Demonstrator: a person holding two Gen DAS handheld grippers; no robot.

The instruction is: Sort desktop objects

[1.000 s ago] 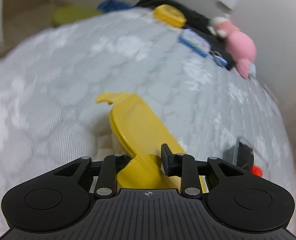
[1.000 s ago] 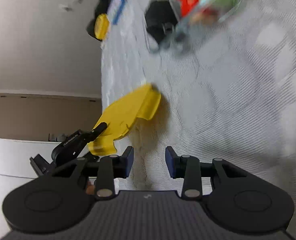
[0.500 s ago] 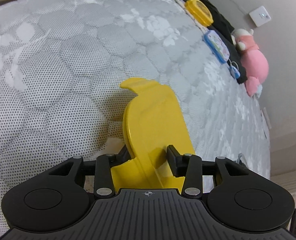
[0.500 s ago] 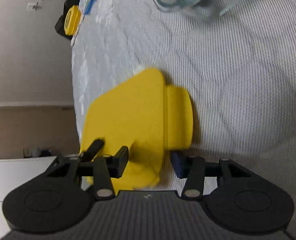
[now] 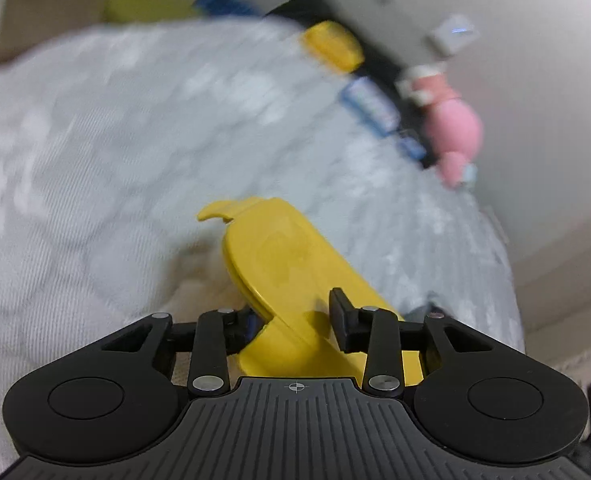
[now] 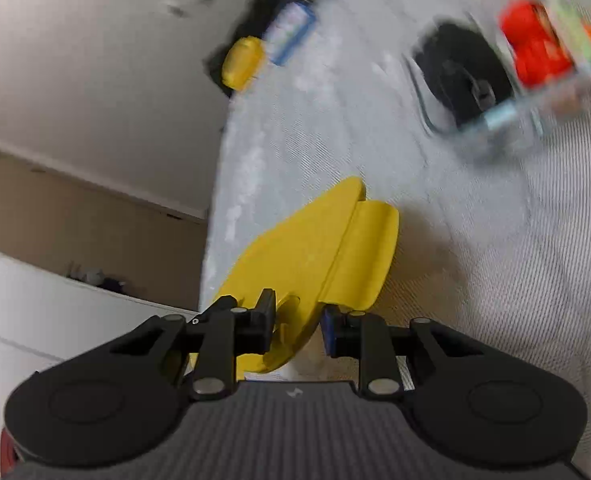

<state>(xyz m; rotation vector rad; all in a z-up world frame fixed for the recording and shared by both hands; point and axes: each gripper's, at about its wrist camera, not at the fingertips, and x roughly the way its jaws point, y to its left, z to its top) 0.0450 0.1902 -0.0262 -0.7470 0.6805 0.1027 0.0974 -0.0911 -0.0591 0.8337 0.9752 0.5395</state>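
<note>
A flat yellow plastic lid (image 5: pixel 291 264) with a tab at its far end is held above the grey quilted surface (image 5: pixel 95 184). My left gripper (image 5: pixel 291 322) is shut on its near edge. In the right wrist view the same yellow lid (image 6: pixel 315 252) sits between the fingers of my right gripper (image 6: pixel 297 326), which is shut on its edge. Both views are blurred by motion.
Along the far edge lie a yellow round case (image 5: pixel 333 46), a blue-rimmed box (image 5: pixel 369 106) and a pink plush toy (image 5: pixel 451 128) on a black cloth. A clear glass container (image 6: pixel 507 80) holds a black object, a red item and others.
Both views swung and blurred. The right gripper closed onto the yellow lid, which the left gripper still holds. The lid tilted and the glass container came back into the right wrist view.
</note>
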